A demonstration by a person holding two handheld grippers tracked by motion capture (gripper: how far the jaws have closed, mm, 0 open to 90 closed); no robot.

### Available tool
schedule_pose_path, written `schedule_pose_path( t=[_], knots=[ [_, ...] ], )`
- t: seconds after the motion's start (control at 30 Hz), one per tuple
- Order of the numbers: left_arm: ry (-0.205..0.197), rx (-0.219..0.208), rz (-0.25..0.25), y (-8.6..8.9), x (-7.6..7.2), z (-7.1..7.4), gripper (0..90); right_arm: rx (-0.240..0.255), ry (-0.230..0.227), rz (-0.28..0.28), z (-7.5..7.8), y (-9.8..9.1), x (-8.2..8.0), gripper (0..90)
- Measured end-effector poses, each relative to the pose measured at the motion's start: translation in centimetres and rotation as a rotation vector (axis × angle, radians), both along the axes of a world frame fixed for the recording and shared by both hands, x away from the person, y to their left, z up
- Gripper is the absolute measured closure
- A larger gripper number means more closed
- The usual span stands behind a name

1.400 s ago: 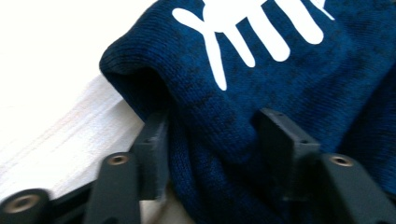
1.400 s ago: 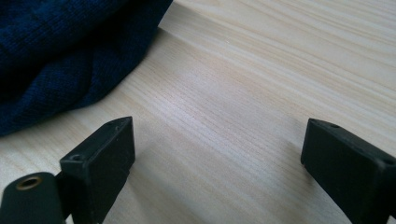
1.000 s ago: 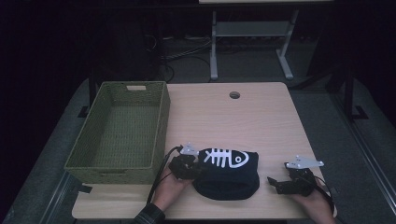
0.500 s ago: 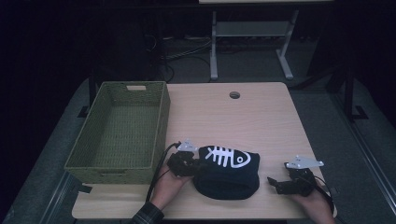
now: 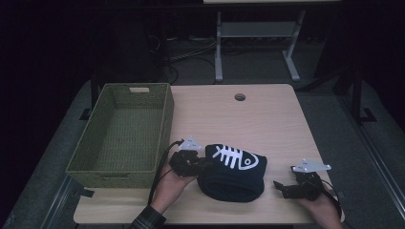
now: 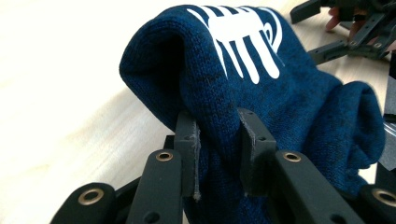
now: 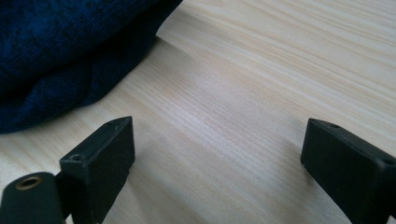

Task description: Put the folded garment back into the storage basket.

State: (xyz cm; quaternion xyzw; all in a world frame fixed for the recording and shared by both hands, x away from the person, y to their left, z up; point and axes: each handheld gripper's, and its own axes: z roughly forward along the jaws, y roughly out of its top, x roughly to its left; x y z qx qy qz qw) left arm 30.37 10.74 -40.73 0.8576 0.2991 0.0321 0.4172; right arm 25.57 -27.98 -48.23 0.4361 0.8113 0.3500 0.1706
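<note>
My work surface is a pale wooden table with a round cable hole. On it I see a green woven basket at left and a folded dark-blue sweater near the front edge.

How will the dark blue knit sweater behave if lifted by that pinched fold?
Probably floppy: the sweater already bunches and sags around the left tongs. Its coarse knit should grip the pads rather than slip. It won't roll; the free end will likely drag on the table.

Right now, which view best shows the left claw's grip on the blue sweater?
The left gripper view: the left claw pinches a fold of the blue sweater. The high view shows them small; the right gripper view shows just sweater edge.
</note>
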Motion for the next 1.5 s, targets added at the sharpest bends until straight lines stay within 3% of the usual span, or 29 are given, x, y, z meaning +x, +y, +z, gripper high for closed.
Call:
schedule_pose_path(
  t=[0.6,0.9,1.17,1.5],
  knots=[
    [-0.024,-0.048,-0.059,-0.2,1.3,3.2,72.3,0.001,-0.001,0.001,0.0,0.0,0.0,9.5],
    [-0.063,-0.084,-0.076,0.5,2.5,6.0,72.6,0.002,-0.001,0.001,0.0,0.0,0.0,9.5],
    [-0.078,-0.104,-0.101,0.9,3.1,7.4,72.6,0.001,0.000,0.001,0.0,0.0,0.0,9.5],
    [-0.108,-0.138,-0.081,3.2,3.4,8.8,72.6,0.002,0.000,0.001,0.0,0.0,0.0,9.5]
  ],
)
